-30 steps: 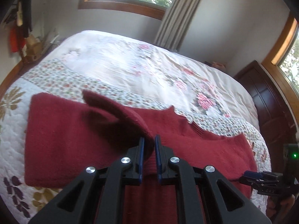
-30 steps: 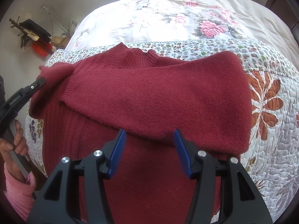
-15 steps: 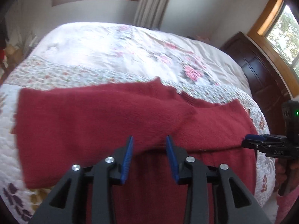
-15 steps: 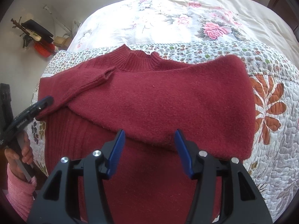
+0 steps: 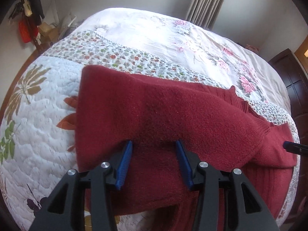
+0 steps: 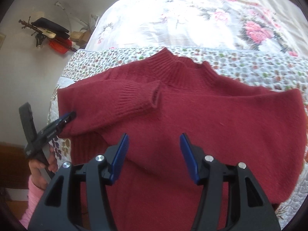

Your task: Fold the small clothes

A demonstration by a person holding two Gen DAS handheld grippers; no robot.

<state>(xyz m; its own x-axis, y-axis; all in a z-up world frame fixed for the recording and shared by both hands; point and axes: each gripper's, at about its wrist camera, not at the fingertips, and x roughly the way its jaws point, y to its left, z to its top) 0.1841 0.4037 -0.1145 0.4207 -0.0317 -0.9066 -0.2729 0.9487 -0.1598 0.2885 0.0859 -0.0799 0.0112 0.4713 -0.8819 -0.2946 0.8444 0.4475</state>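
Observation:
A dark red knit sweater (image 5: 173, 111) lies flat on the bed, collar (image 6: 173, 71) away from me. Its left sleeve is folded across the chest, with the ribbed cuff (image 6: 140, 100) just below the collar. My left gripper (image 5: 154, 143) is open above the sweater's lower front, with nothing between its blue pads. In the right wrist view the left gripper (image 6: 68, 116) sits at the sweater's left edge. My right gripper (image 6: 154, 136) is open over the sweater's middle and holds nothing. Only the tip of the right gripper (image 5: 292, 147) shows in the left wrist view, at the folded right edge.
The floral quilt (image 5: 48, 134) covers a wide bed that stretches far behind the sweater. A dark wooden cabinet (image 5: 294, 88) stands to the right. Hanging clothes and boxes (image 5: 30, 27) crowd the left wall. A hand in a pink sleeve (image 6: 38, 173) holds the left gripper.
The left gripper was shut on the left sleeve, laid it across the chest, opened and let it go. It then drew back toward the left edge. The right gripper stayed open.

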